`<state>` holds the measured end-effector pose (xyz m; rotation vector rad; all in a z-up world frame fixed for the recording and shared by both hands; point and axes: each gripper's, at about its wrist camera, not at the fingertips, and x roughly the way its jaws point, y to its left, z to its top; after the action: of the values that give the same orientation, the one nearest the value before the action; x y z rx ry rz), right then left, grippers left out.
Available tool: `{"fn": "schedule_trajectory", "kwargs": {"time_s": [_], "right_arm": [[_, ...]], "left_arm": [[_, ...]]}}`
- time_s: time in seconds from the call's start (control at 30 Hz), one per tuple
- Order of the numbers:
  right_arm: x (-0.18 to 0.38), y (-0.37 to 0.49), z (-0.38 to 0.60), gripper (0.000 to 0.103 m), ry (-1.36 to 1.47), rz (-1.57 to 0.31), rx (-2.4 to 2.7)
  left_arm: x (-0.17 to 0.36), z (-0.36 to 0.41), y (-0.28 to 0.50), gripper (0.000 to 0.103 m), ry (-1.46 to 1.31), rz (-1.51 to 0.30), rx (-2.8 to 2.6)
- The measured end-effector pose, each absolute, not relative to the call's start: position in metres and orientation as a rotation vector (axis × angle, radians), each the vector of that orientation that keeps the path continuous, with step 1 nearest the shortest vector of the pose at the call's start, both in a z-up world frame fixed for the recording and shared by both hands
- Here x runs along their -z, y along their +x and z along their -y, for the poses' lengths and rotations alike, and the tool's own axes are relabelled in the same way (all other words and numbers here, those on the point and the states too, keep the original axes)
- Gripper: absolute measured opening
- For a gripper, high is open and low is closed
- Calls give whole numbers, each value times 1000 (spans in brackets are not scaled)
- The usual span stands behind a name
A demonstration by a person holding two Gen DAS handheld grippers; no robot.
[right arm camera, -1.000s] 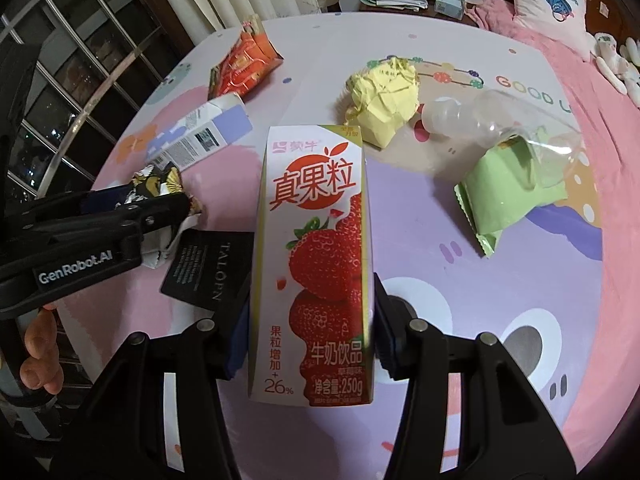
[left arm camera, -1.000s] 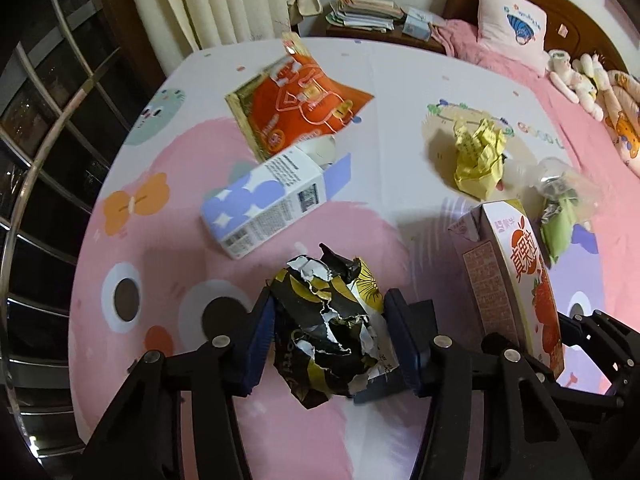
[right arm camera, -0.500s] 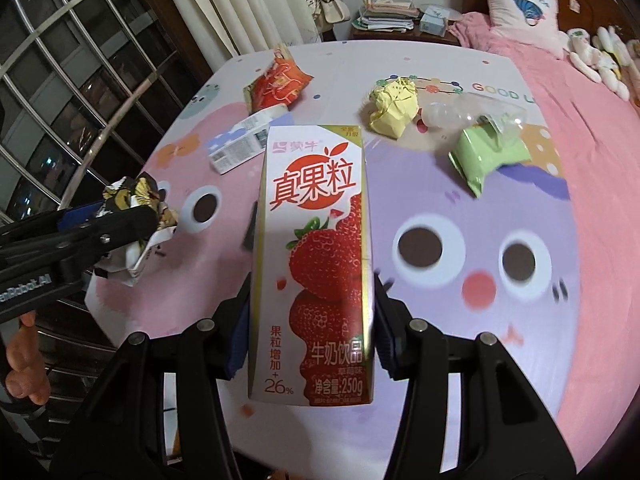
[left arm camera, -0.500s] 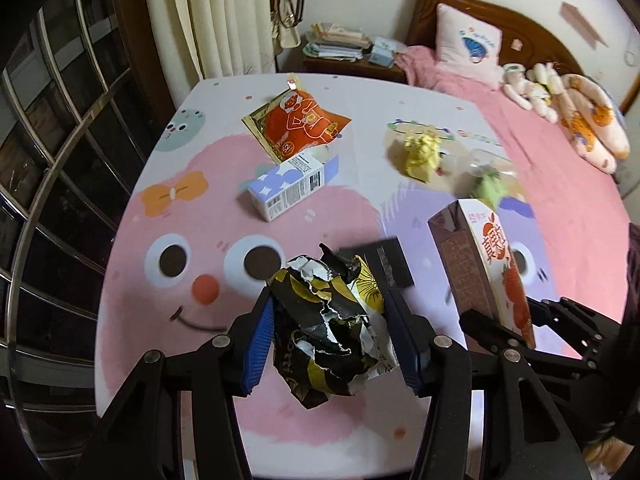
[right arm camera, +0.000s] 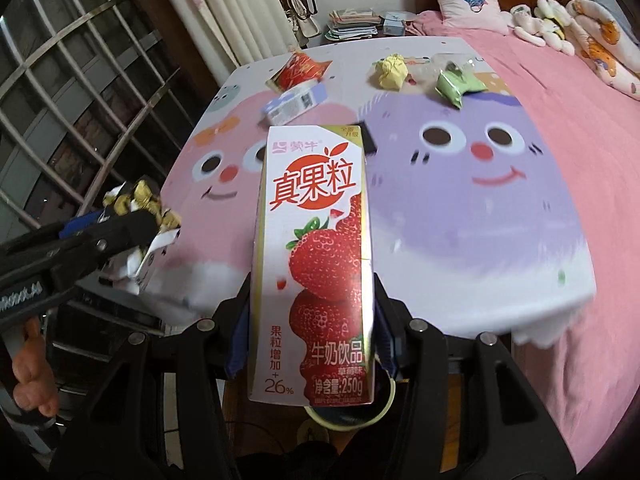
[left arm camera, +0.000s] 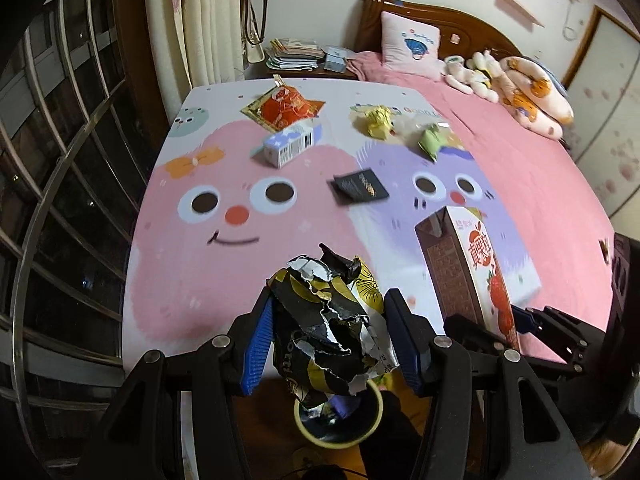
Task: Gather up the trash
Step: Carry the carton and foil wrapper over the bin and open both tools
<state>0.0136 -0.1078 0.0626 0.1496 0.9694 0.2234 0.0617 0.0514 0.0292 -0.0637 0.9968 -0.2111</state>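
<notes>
A crumpled wrapper point(left arm camera: 332, 332) is pinched by the left tool point(left arm camera: 330, 336), and a strawberry carton point(right arm camera: 316, 268) by the right tool point(right arm camera: 312, 328), both held above a bin point(left arm camera: 340, 420) beyond the desk point(left arm camera: 200, 280) edge.

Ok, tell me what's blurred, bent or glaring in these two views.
Left wrist view: fisheye bends the window bars into arcs; the black card is slightly motion-smeared, while the crumpled wrapper in the left gripper is sharp. Right wrist view: the blanket's near edge is smeared, and the strawberry milk carton in the right gripper stays crisp, with faint sheen.
</notes>
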Motion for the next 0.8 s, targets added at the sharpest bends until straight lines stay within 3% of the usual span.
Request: {"fn": "schedule_trajectory", "kwargs": {"time_s": [0.43, 0.8], "right_arm": [[-14, -88, 89, 48, 164, -1066, -146], [103, -116, 121, 48, 261, -1245, -94]], "left_arm": [[34, -52, -22, 54, 6, -1120, 306], [146, -12, -43, 55, 38, -1272, 329]]}}
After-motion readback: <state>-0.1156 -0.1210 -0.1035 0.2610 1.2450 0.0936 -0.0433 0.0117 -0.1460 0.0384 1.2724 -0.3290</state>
